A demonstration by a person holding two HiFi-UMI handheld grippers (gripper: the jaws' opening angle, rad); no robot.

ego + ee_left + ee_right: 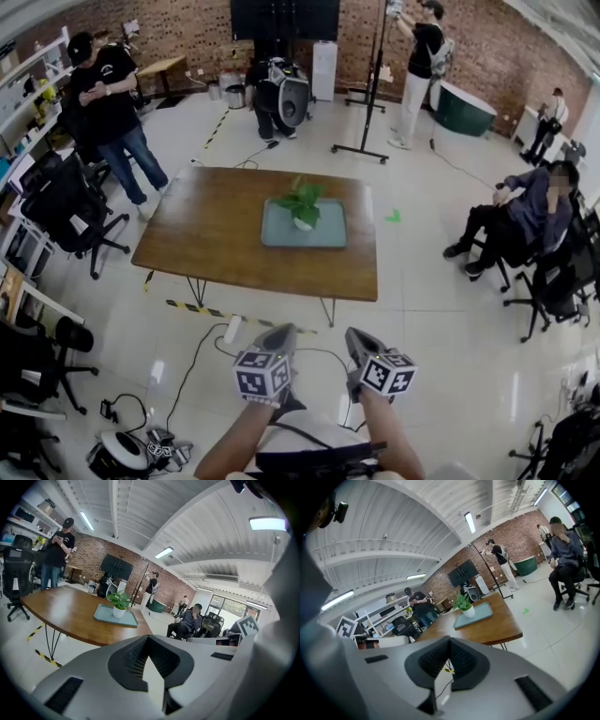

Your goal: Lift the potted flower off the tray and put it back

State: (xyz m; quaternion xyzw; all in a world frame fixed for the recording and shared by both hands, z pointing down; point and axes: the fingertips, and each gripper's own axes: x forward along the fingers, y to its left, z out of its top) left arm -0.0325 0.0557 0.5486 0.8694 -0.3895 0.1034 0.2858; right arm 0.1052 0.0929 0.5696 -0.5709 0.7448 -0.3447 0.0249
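Note:
The potted flower [303, 208], green leaves in a small white pot, stands upright on the pale teal tray [323, 236] in the middle of the brown wooden table [206, 234]. Both grippers hang low in the head view, well short of the table's near edge, over the floor. My left gripper [279, 334] and my right gripper [354, 338] point toward the table, side by side, jaws shut with nothing between them. The left gripper view shows the flower [119, 603] and tray [105, 616] far ahead beyond the closed jaws [149, 665]. The right gripper view shows the flower [465, 605] likewise beyond its jaws [443, 667].
A person [108, 103] stands left of the table by black office chairs [66, 202]. Another person [525, 211] sits on the right. Cables and a round device [122, 455] lie on the floor at lower left. A tall stand [375, 84] rises behind the table.

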